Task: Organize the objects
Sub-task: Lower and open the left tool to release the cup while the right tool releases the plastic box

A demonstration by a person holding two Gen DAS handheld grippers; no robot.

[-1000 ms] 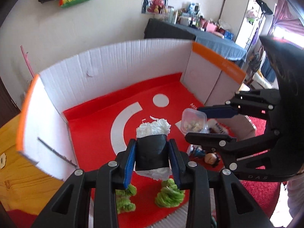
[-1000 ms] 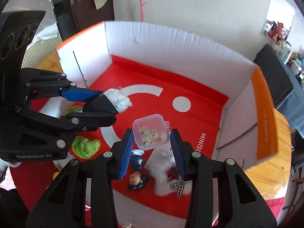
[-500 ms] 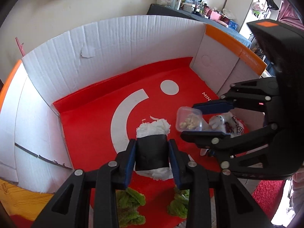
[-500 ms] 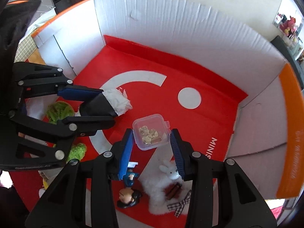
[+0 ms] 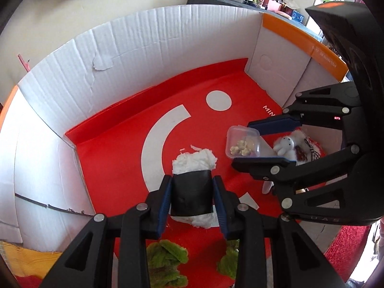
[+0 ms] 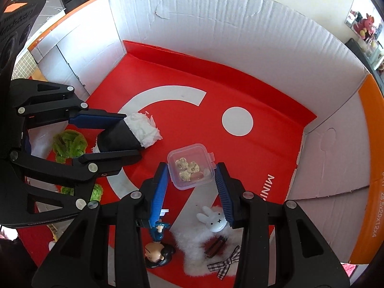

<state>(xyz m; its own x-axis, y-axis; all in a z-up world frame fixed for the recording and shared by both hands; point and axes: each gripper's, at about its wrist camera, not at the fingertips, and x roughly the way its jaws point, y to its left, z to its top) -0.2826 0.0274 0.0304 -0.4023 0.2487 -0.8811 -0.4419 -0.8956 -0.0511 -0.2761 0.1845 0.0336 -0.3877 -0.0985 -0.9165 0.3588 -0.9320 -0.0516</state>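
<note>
A: Your left gripper [image 5: 192,195] is clamped on the black-wrapped rice ball [image 5: 192,184], held over the red floor of the cardboard box [image 5: 168,43]. Lower it onto bare red, away from the green plush pieces [image 5: 165,261].

B: And the right one?

A: Your right gripper [image 6: 192,180] pinches the clear plastic case [image 6: 190,165] between its blue pads. Set it flat just beyond the white bunny toy [image 6: 213,220], lid up; open the jaws only once it rests.
</note>
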